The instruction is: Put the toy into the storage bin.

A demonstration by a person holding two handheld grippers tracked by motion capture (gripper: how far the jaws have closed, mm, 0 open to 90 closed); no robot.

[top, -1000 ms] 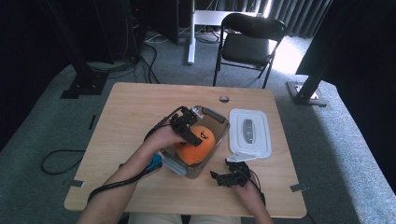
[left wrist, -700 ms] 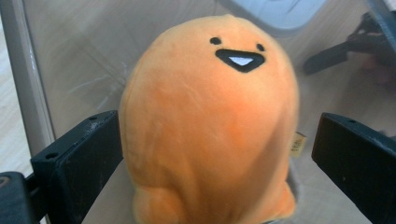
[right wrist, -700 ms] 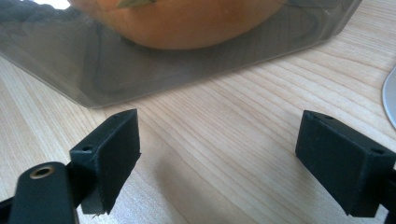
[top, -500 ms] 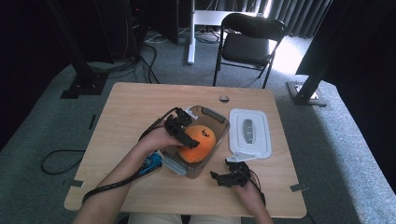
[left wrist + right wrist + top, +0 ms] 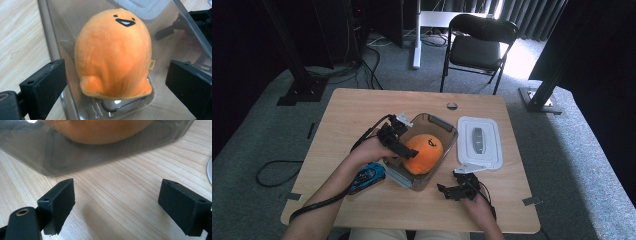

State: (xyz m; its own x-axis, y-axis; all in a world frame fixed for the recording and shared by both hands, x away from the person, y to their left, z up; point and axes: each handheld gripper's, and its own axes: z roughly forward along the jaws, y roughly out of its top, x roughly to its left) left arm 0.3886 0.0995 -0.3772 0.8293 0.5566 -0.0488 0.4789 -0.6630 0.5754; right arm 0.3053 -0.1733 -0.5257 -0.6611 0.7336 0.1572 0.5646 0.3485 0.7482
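An orange plush toy [image 5: 424,154] with a small black-and-white face sits inside a clear grey plastic container [image 5: 437,122] at the middle of the table. My left gripper [image 5: 403,141] hovers at the container's left side. In the left gripper view its jaws stand wide apart on either side of the plush [image 5: 112,50], not touching it. My right gripper [image 5: 457,187] rests open near the table's front edge. In the right gripper view its jaws [image 5: 117,192] face the container wall [image 5: 50,150], with bare wood between them.
A white lid [image 5: 479,142] lies flat just right of the container. A blue object [image 5: 367,176] lies by the container's front left corner, under my left forearm. A small round disc [image 5: 452,106] sits near the table's far edge. A black chair [image 5: 479,40] stands beyond the table.
My left gripper has drawn back to the left, off the top of the plush. The plush stays in the container. The right gripper has not moved.
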